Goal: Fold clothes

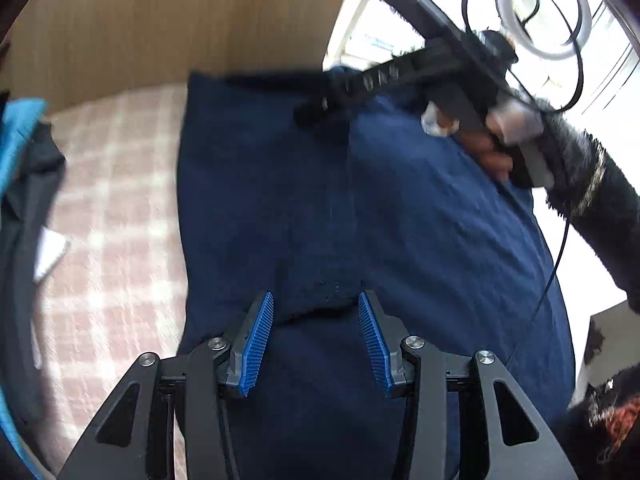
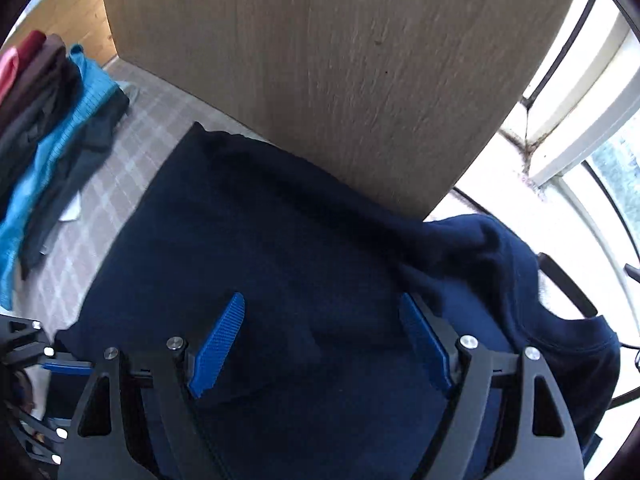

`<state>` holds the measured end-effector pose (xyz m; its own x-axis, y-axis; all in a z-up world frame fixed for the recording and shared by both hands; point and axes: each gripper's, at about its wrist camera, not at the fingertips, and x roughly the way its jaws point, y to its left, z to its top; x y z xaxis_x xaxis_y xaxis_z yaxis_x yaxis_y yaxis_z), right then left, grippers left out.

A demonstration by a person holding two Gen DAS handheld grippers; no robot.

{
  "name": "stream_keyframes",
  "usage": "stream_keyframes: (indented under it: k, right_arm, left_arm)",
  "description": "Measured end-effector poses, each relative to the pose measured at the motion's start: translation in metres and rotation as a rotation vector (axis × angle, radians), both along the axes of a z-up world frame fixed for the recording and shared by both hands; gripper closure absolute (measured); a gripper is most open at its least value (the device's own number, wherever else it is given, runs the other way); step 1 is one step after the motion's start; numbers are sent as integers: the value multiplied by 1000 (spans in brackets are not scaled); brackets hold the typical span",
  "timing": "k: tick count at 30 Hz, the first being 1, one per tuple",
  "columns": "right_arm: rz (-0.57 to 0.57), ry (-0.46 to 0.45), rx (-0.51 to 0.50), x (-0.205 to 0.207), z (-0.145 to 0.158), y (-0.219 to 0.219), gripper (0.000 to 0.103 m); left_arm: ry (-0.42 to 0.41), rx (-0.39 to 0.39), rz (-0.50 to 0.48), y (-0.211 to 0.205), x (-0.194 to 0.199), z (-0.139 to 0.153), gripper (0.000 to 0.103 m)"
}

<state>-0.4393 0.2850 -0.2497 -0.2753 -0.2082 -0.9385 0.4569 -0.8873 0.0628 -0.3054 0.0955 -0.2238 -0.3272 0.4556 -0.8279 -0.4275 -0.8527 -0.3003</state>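
Observation:
A navy blue garment (image 1: pixel 312 208) lies spread on the pink checked bed cover (image 1: pixel 116 184); it also fills the right wrist view (image 2: pixel 280 248). My left gripper (image 1: pixel 316 300) is open just above the garment's middle, with a folded edge running between its blue pads. My right gripper (image 2: pixel 322 308) is open above the garment, its right finger next to a bunched fold (image 2: pixel 480 248) at the right. In the left wrist view the right gripper's body (image 1: pixel 452 76) hovers over the garment's far right corner. Neither holds cloth.
A wooden headboard (image 2: pixel 340 60) stands at the far edge of the bed. A pile of clothes in teal, dark grey and maroon (image 2: pixel 52 128) lies at the left. A window (image 2: pixel 592 120) and a ring light (image 1: pixel 540 8) are at the right.

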Motion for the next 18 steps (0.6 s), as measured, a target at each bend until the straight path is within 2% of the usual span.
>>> stream_keyframes:
  k: [2,4,5,6,8,10,12,14,18]
  right_arm:
    - [9,39,36,5,3,-3,24]
    - [-13,61,-36,5,13,-1,25]
    - [-15,65,-57,3,14,-3,32]
    - [-17,70,-76,2,16,-5,44]
    - [-1,47,-79,0,6,-16,54]
    - [23,24,-70,-1,-8,-27,54]
    - [45,51,-7,3,-11,-33,54]
    - [39,54,35,6,-9,-32,54]
    - [-20,113,-75,33,43,1,54]
  left_arm:
    - [-25,-10,-33,1,3,0,66]
    - [-31,-20,-30,5,-1,-3,62]
    - [-34,-25,-29,8,-3,-5,60]
    - [-37,-30,-28,10,-6,-6,60]
    - [-43,-40,-25,14,-10,-10,60]
    - [-49,-49,-23,18,-15,-13,60]
    - [-55,-59,-20,22,-19,-16,61]
    - [-55,-59,-10,22,-18,-15,67]
    - [9,-32,86,-18,27,25,64]
